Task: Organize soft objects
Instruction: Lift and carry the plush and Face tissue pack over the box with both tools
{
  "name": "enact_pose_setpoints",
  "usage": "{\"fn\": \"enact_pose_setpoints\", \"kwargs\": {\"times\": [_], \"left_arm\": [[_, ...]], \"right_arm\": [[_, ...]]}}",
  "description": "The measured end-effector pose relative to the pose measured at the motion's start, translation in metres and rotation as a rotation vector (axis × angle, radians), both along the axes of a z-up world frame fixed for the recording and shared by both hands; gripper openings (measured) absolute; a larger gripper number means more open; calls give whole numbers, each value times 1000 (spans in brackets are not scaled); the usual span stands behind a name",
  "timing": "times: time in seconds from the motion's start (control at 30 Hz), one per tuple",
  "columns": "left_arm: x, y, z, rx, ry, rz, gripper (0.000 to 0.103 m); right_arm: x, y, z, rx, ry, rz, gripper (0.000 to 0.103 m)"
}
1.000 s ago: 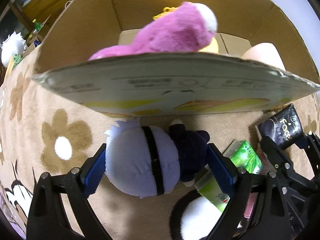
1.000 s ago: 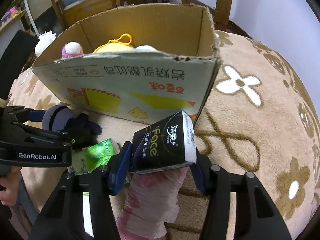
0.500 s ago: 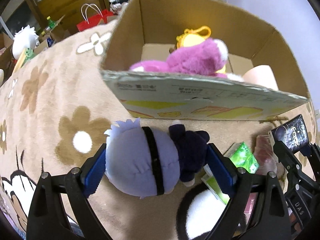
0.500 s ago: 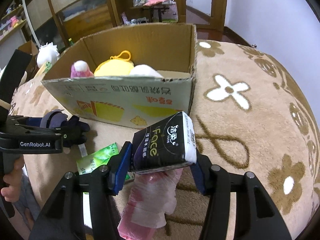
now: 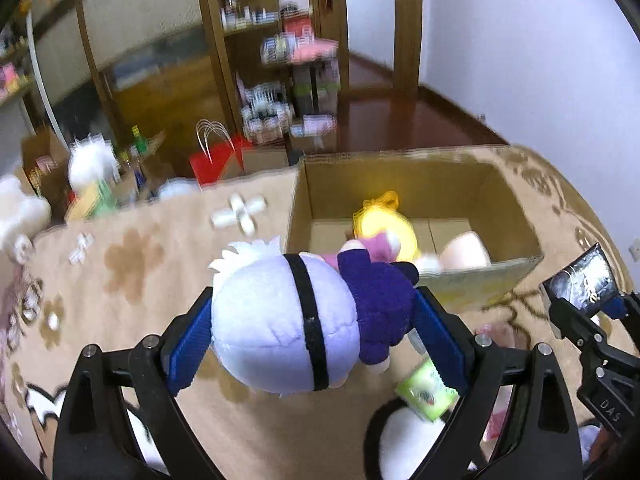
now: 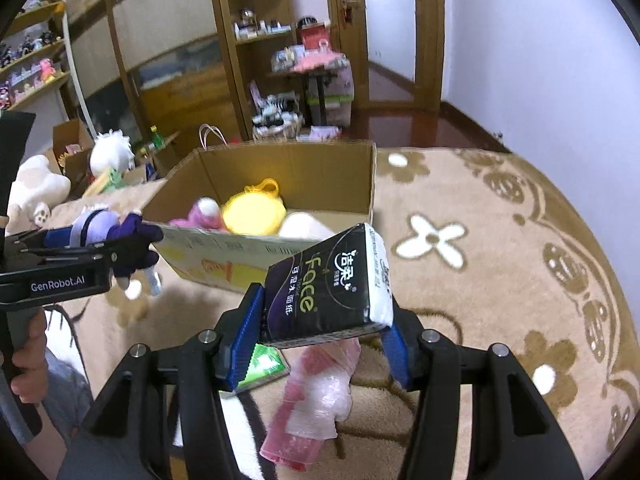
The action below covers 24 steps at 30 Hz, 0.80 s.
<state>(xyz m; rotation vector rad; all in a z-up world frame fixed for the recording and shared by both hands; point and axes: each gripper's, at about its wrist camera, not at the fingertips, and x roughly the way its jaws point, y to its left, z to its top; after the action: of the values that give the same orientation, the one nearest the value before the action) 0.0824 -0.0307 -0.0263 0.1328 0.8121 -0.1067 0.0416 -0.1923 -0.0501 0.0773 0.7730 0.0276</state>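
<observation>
risk 1: doll (image 5: pixel 304 320) is gripped sideways, head bulging past one pad and feet dangling past the other; it could squirm out on the way over the box (image 5: pixel 516 204) rim, since plush gives under a squeeze.
risk 2: tissue pack (image 6: pixel 332 280) sits tilted between the pads, held near its lower end; a jolt could pivot it out, probably onto the rug (image 6: pixel 480 264) short of the box.
risk 3: both hands head for the same opening; the two tools could knock each other above the front wall, my guess from how near they stand.
risk 4: dropping onto the pile, yellow toy (image 6: pixel 256 212) and pink toy (image 6: pixel 200 212) fill the near side already, so a new item may roll back over the low front wall.
left tongs (image 5: pixel 312 332): spread wide, clamped on the doll, pads pressing head side and body side.
right tongs (image 6: pixel 324 336): about half spread, clamped on the tissue pack.
doll place: between left pads, in the air, just in front of the box front wall, not yet over the opening.
tissue pack place: between right pads, in the air, in front of the box's near right corner.
left on rug: green pack (image 6: pixel 264 364) and pink plastic bag (image 6: pixel 316 396) under the right tongs, not yet collected.
step: carrying both to the box, I judge.
</observation>
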Motion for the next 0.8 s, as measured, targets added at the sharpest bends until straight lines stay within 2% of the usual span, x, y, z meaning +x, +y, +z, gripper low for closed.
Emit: {"fn": "enact_pose_setpoints", "kwargs": {"times": [0.17, 0.33, 0.4, 0.5, 0.8], "left_arm": [[-9, -1, 23, 19, -158, -37, 93], [-10, -2, 43, -18, -240, -56, 93], [-7, -3, 49, 1, -263, -57, 93], [4, -6, 52, 25, -276, -52, 93], [40, -3, 43, -24, -251, -55, 93]], "right_arm": [[-5, -1, 19, 21, -63, -8, 58], [-3, -2, 38, 33, -129, -8, 58], [0, -2, 41, 36, -143, -7, 58], [6, -2, 44, 27, -163, -7, 58], [28, -3, 39, 30, -185, -2, 58]]}}
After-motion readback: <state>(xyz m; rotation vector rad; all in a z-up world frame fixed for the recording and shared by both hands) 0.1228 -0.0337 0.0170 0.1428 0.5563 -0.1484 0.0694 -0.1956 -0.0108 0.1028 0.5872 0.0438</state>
